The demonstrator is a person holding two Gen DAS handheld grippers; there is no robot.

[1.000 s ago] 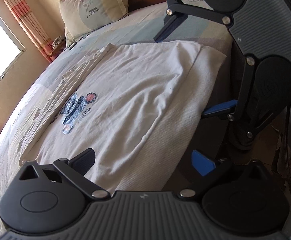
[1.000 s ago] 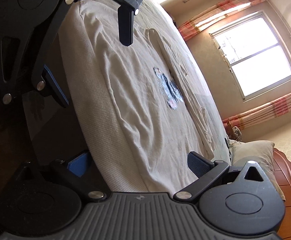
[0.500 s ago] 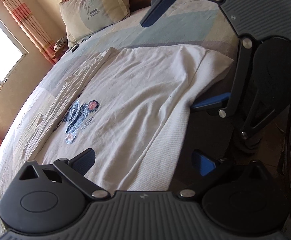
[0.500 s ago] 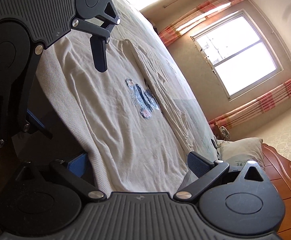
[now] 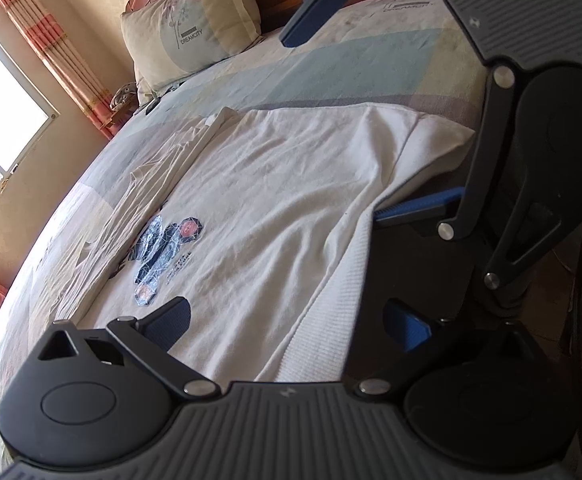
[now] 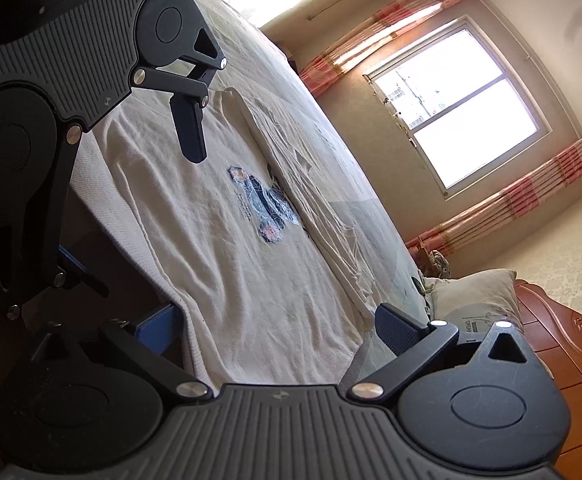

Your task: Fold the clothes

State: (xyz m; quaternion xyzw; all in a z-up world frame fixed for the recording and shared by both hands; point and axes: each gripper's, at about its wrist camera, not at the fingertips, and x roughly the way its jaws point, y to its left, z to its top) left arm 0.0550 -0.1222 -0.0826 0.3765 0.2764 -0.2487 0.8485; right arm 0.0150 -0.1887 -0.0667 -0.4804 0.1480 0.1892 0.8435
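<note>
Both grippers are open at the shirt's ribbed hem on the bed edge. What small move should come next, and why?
Probably close both on the hem. The left gripper and right gripper are open, each straddling the ribbed hem of the white T-shirt, which hangs over the bed edge ungripped. Gripping both corners would allow lifting it for a fold.

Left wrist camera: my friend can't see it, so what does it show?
A cream T-shirt with a blue printed picture lies spread on a bed, one side folded over. The open left gripper and open right gripper straddle its ribbed hem.
</note>
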